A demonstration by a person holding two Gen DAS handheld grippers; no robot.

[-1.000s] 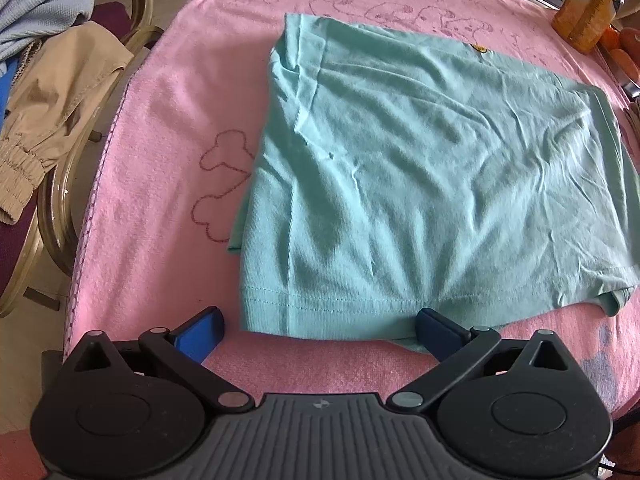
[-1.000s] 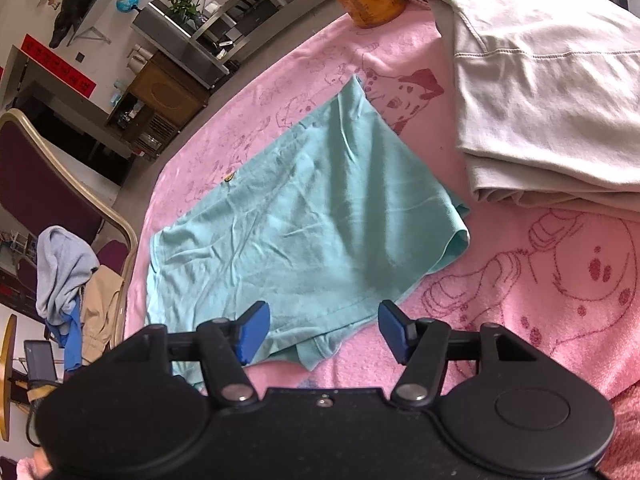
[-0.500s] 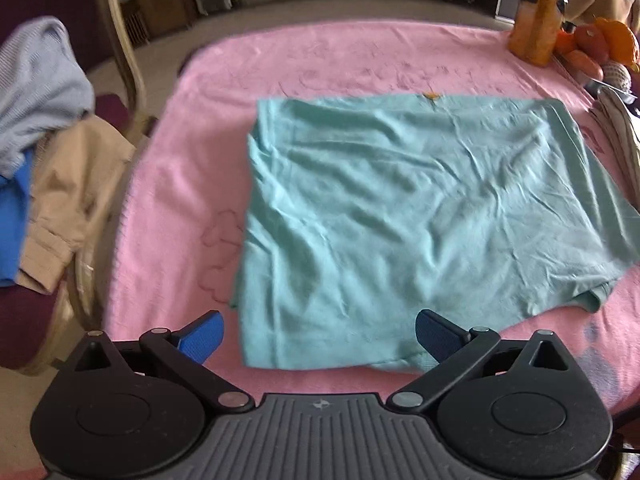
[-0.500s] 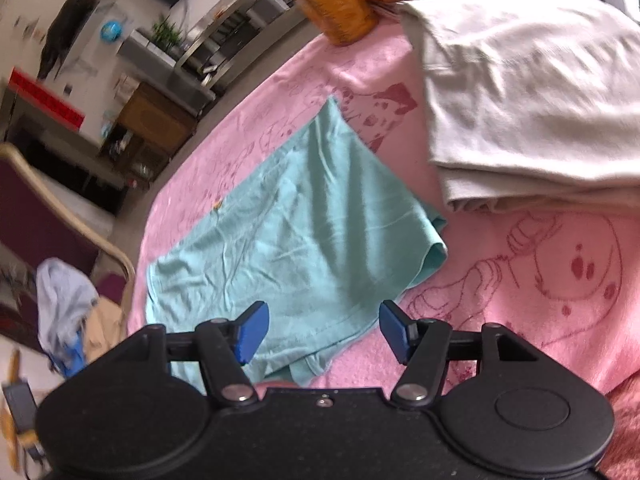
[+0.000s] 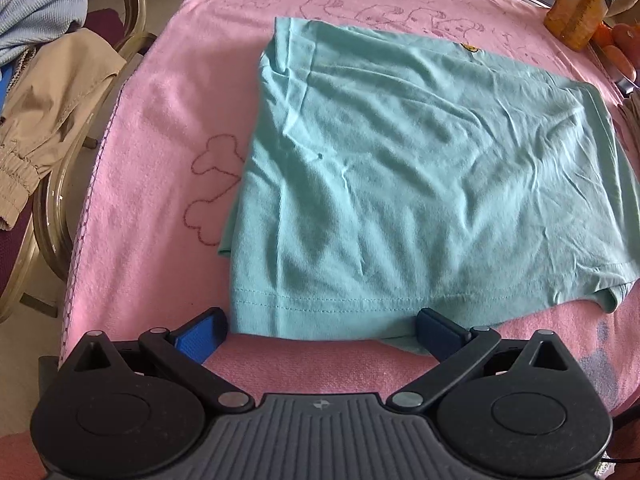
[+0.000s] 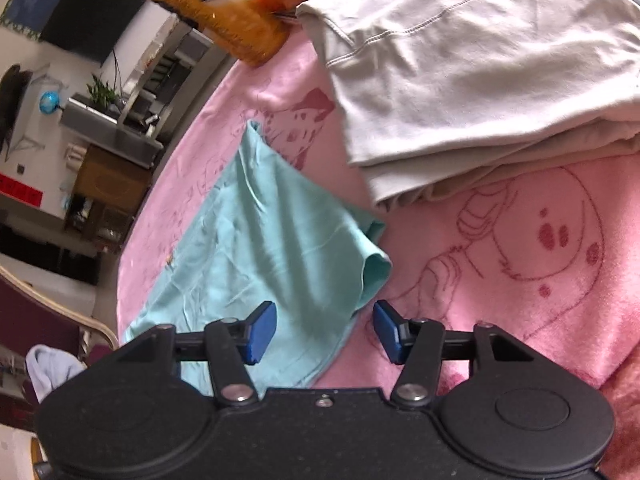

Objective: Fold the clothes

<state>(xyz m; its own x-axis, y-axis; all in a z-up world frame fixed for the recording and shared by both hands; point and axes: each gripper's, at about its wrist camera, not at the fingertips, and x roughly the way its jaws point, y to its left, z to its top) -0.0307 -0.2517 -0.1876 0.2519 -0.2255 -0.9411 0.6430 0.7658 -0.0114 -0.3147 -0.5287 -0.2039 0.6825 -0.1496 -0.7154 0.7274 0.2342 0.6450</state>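
Lying flat on the pink blanket-covered worktop [image 5: 160, 128], a teal T-shirt [image 5: 420, 168] is seen folded into a wrinkled, roughly square panel of soft knit. Compared with half a second ago, the left gripper [image 5: 320, 326] has been brought back low to the near stitched hem, spread wide and empty; the right gripper [image 6: 324, 330] is also spread, at the shirt's right corner. A further fold is judged likely. Folded beige garments [image 6: 480, 60] are stacked to the right.

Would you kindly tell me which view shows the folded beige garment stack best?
The right wrist view: the folded beige garment stack fills its upper right, layers visible. The left wrist view shows only a sliver at its right edge.
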